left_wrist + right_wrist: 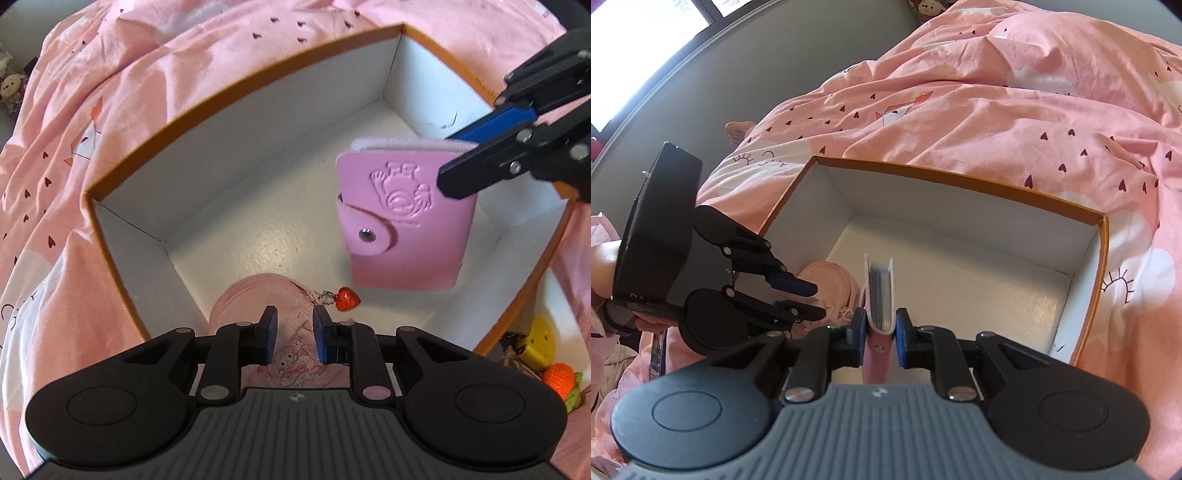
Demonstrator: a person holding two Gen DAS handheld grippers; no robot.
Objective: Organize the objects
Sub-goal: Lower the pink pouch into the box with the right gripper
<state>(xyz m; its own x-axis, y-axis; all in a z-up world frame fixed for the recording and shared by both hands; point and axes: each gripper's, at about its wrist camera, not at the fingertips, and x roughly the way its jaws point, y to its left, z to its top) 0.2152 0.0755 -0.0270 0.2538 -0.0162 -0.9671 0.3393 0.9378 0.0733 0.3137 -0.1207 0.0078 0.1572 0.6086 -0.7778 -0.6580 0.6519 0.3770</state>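
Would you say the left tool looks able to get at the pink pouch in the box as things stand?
Probably yes: the left tool hangs directly above the pink pouch with nothing between. The card holder, held by the right tool, is off to the side.

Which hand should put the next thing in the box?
The right. Its fingers already pinch the pink card holder in the air over the open box. The left fingers hold nothing; the pink pouch already lies inside.

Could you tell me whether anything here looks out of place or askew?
Nothing looks damaged or spilled. The pink card holder hangs tilted over the box, pinched at one corner by the right gripper.
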